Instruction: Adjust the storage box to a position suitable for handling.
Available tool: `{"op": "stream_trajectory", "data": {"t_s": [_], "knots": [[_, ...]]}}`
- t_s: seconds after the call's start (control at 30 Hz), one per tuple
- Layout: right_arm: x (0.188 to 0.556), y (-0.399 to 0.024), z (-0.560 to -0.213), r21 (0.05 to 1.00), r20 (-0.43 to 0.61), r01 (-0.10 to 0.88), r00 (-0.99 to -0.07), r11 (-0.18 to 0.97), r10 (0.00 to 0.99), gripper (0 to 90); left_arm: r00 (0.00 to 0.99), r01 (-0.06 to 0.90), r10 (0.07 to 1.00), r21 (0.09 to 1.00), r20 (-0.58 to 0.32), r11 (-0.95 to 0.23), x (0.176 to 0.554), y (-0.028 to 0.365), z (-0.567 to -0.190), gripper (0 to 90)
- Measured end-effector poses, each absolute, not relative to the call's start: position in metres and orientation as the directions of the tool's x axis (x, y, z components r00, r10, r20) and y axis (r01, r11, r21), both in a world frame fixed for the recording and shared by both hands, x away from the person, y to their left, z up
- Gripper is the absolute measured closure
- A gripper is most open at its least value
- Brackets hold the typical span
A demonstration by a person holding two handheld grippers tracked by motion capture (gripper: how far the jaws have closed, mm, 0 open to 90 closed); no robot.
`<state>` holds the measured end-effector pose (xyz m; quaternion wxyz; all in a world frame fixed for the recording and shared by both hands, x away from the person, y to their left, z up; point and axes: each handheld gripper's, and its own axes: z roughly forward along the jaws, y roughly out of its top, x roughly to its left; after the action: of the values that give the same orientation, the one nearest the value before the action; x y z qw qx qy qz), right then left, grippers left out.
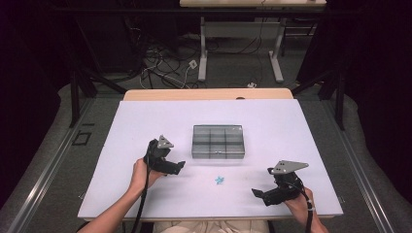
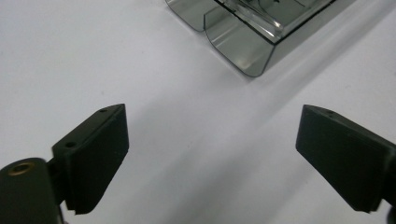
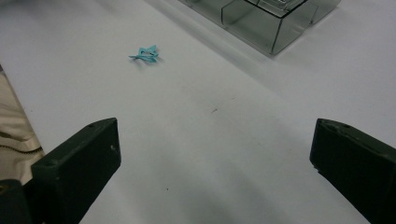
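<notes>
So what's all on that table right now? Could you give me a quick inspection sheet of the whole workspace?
Surface: white table top, bare apart from a few faint specks.
Job's things: smoky clear compartment box mid-table; small blue piece lying loose in front of it, touching nothing.
Clutter: nothing seen.
Grippers: left gripper open and holding nothing, left of the box; right gripper open and holding nothing, near the front right.
Cables: one black cable trails from the left gripper; loose wires on the floor beyond.
Surroundings: second table's legs behind, dark curtains at the sides.
</notes>
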<state>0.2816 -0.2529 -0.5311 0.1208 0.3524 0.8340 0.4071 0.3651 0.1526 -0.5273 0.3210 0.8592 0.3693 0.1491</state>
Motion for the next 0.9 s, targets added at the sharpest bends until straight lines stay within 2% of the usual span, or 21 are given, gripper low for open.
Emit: {"op": "stream_trajectory", "data": {"t_s": [0.23, 0.57, 0.9], "knots": [[0.283, -0.252, -0.533, 0.746, 0.089, 0.503, -0.724, 0.435, 0.684, 1.5, 0.679, 0.538, 0.734, 0.666, 0.021, -0.517, 0.352, 0.159, -0.526, 0.1], [0.287, -0.243, -0.533, 0.736, 0.091, 0.508, -0.73, 0.448, 0.678, 2.0, 0.692, 0.513, 0.721, 0.674, 0.041, -0.532, 0.325, 0.168, -0.526, 0.0], [0.297, -0.228, -0.531, 0.743, 0.108, 0.502, -0.743, 0.443, 0.661, 3.1, 0.692, 0.518, 0.721, 0.672, 0.035, -0.53, 0.317, 0.174, -0.529, 0.0]]}}
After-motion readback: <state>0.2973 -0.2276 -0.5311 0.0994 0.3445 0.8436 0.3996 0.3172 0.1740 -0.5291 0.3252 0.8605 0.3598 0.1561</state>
